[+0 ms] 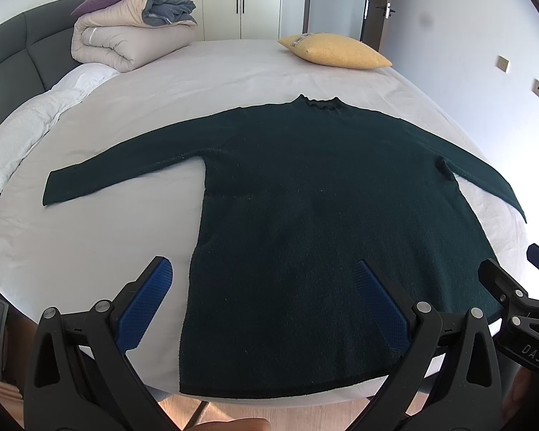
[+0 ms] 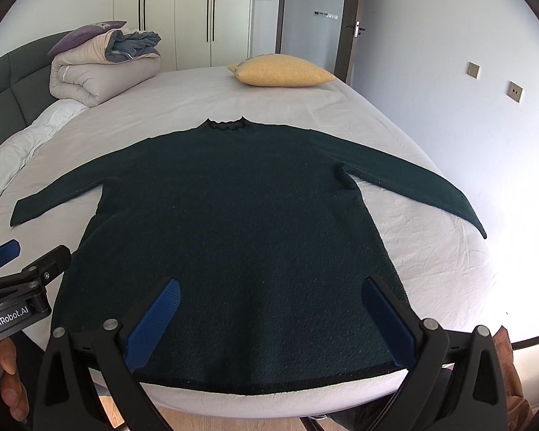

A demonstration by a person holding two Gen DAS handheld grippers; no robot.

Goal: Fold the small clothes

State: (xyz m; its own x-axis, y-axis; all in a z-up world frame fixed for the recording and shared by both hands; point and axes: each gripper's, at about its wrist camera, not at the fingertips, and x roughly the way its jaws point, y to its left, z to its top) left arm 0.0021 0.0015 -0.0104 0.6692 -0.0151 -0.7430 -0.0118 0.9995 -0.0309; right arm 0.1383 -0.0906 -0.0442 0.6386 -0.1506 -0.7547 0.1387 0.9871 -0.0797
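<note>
Sweater (image 1: 305, 194) flat on bed (image 1: 204, 72), sleeves out; left tongs (image 1: 264, 300) and right tongs (image 2: 271, 318) spread wide, empty, above hem.

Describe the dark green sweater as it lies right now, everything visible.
The dark green knitted sweater lies flat, unfolded, on the bed's pale sheet, scalloped collar away from the cameras, black-trimmed hem at the near bed edge. Both long sleeves spread outward. The fabric looks fuzzy and smooth-lying. Neither hand-held gripper appears to hold it.
</note>
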